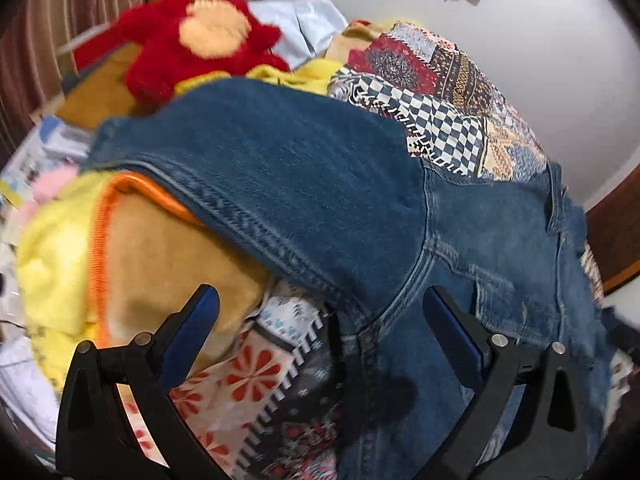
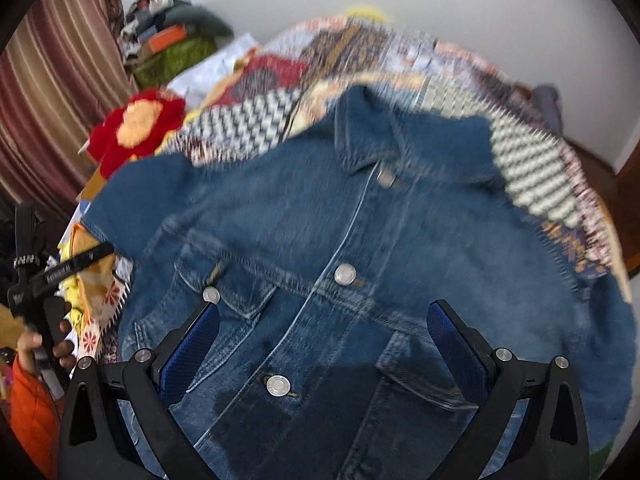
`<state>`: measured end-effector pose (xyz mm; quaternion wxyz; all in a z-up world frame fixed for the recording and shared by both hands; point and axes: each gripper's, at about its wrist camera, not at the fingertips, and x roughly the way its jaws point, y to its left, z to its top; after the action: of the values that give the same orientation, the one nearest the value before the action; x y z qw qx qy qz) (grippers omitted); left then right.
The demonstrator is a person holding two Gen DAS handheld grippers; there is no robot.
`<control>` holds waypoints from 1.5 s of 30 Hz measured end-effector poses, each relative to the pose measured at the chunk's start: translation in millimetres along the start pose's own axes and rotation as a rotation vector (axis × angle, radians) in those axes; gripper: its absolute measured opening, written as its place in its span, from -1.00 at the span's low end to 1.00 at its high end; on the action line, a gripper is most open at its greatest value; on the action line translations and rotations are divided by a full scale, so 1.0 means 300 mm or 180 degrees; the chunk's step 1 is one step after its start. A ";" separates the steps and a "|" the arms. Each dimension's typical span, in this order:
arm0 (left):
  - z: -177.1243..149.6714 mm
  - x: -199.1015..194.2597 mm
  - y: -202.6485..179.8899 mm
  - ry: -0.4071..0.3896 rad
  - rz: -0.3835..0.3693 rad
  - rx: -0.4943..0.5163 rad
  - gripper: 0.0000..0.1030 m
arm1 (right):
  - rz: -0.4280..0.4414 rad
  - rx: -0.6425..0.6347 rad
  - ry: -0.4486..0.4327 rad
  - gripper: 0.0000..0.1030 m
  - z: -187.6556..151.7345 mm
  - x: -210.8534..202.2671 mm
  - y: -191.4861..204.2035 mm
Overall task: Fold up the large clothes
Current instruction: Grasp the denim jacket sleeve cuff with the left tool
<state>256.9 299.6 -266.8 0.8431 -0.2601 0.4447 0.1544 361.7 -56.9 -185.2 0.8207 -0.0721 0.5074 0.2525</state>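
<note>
A blue denim jacket with metal snap buttons (image 2: pixel 352 240) lay front-up on a bed covered by a patchwork quilt of checks, zigzags and red flowers (image 2: pixel 248 128). Its collar pointed toward the white wall, the buttoned placket ran down the middle, and a flapped chest pocket sat on each side of it. In the left wrist view one sleeve (image 1: pixel 272 160) stretched out sideways across the quilt (image 1: pixel 440 120) and over a yellow blanket with orange trim (image 1: pixel 60 248).

The right gripper (image 2: pixel 323 322) hung above the jacket's lower front with its blue-padded fingers (image 2: pixel 456 340) spread wide and nothing between them. The left gripper (image 1: pixel 320 312) was likewise spread apart and empty, poised over the seam where the sleeve meets the body. A hand (image 2: pixel 44 344) with an orange sleeve held the left gripper's handle at the edge of the right wrist view.

Both views were blurred by motion, so the quilt's pattern smeared and the jacket's stitching was hard to read. The hem was cut off at the bottom of the frame. A red plush toy with a pale face (image 1: pixel 200 40) lay beyond the sleeve, its features unclear.
</note>
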 end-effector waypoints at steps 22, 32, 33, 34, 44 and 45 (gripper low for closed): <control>0.222 0.045 0.015 -0.0323 0.0357 -0.0238 -0.69 | 0.0306 0.0467 0.0373 1.00 0.003 0.107 -0.081; 0.219 -0.179 -0.300 -0.0793 0.0068 0.0630 -0.78 | 0.0229 0.0554 0.0037 1.00 -0.019 -0.099 -0.162; 0.200 -0.170 -0.336 -0.0699 -0.0082 0.0678 -0.78 | 0.0233 0.0574 0.0009 1.00 -0.021 -0.114 -0.172; 0.184 -0.154 -0.360 -0.0625 -0.0137 0.0727 -0.78 | 0.0237 0.0594 -0.0016 1.00 -0.025 -0.128 -0.177; 0.013 0.139 -0.345 0.0337 -0.0228 0.0526 -0.78 | 0.0224 0.0590 -0.0150 1.00 -0.083 -0.247 -0.203; 0.003 0.160 -0.339 0.0415 -0.0209 0.0522 -0.75 | 0.0217 0.0597 -0.0164 1.00 -0.088 -0.253 -0.207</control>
<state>334.3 218.5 -275.4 0.8354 -0.2141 0.5010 0.0725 343.8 -146.0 -140.2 0.8276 0.0289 0.5097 0.2334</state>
